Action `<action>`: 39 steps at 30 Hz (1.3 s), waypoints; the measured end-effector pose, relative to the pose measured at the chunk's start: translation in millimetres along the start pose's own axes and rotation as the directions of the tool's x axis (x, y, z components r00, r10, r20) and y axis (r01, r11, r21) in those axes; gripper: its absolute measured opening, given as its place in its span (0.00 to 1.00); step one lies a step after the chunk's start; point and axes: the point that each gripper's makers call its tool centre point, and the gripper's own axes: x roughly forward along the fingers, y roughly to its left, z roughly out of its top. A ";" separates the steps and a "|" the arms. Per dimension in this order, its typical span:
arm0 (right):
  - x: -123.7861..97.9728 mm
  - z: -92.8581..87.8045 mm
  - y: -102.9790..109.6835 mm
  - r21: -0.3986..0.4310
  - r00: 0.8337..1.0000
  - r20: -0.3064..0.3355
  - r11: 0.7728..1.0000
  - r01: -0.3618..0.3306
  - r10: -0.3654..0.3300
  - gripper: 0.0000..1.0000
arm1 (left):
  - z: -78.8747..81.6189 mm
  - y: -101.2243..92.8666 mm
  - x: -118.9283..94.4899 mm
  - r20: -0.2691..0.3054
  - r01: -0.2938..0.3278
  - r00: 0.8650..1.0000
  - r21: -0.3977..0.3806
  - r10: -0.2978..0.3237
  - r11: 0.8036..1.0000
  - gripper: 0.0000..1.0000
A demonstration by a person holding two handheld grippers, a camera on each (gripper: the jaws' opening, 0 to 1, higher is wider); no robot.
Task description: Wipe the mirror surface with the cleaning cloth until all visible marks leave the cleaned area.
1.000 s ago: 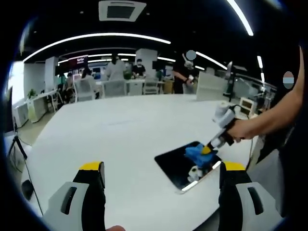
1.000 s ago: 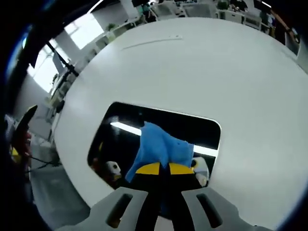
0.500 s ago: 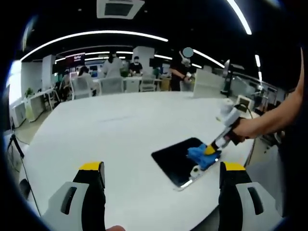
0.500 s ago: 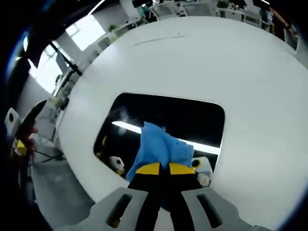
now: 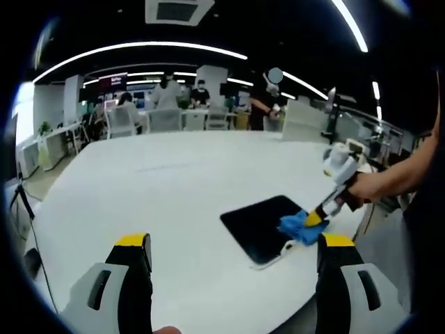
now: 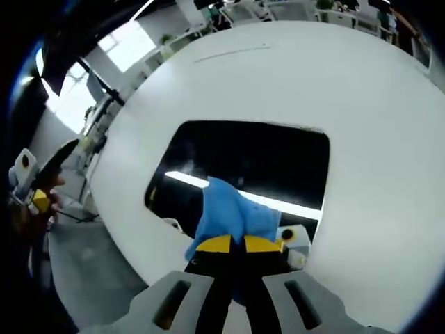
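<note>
A dark rectangular mirror (image 5: 261,225) (image 6: 243,167) lies flat on the white round table (image 5: 174,202) near its edge. My right gripper (image 6: 237,244) is shut on a blue cleaning cloth (image 6: 229,216), which presses on the mirror's near edge; from the left gripper view the cloth (image 5: 299,227) sits at the mirror's right corner under that gripper (image 5: 316,220). My left gripper (image 5: 229,243) stands open above the table, well short of the mirror, holding nothing. Ceiling lights reflect in the glass as bright streaks.
The table edge (image 6: 132,229) runs close beside the mirror, with floor beyond. A person's arm (image 5: 396,177) holds the right gripper. Chairs, desks and several people (image 5: 167,97) stand far behind the table.
The right gripper has drawn the cloth across the mirror toward its near edge, uncovering more dark glass. The left gripper has stayed open and about where it was.
</note>
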 end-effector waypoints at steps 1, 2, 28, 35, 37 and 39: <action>-0.6 -1.5 0.7 0.004 1.000 -0.002 1.000 -0.003 0.003 0.00 | -1.3 -0.5 0.2 -0.003 0.000 1.000 0.001 0.000 1.000 0.99; -1.0 -2.4 1.0 0.004 1.000 -0.002 1.000 -0.003 0.003 0.00 | -2.1 -1.0 0.4 -0.004 0.001 1.000 0.000 -0.001 1.000 0.99; -2.5 -4.9 2.1 -0.027 1.000 -0.011 1.000 -0.013 0.013 0.00 | -19.1 -14.2 4.0 0.005 0.025 1.000 0.027 -0.025 0.999 0.99; -2.8 -4.8 0.7 -0.033 1.000 -0.014 0.999 -0.011 0.011 0.00 | -22.5 -13.3 4.8 -0.007 0.025 1.000 0.014 -0.025 1.000 0.99; -3.3 -4.8 -0.7 -0.035 1.000 -0.014 0.999 -0.009 0.009 0.00 | -22.7 -12.1 4.7 -0.006 0.023 1.000 0.006 -0.023 1.000 0.99; -4.1 -5.1 -2.6 -0.035 1.000 -0.014 0.999 -0.007 0.007 0.00 | -23.5 -11.9 4.8 -0.008 0.024 1.000 0.001 -0.024 1.000 0.99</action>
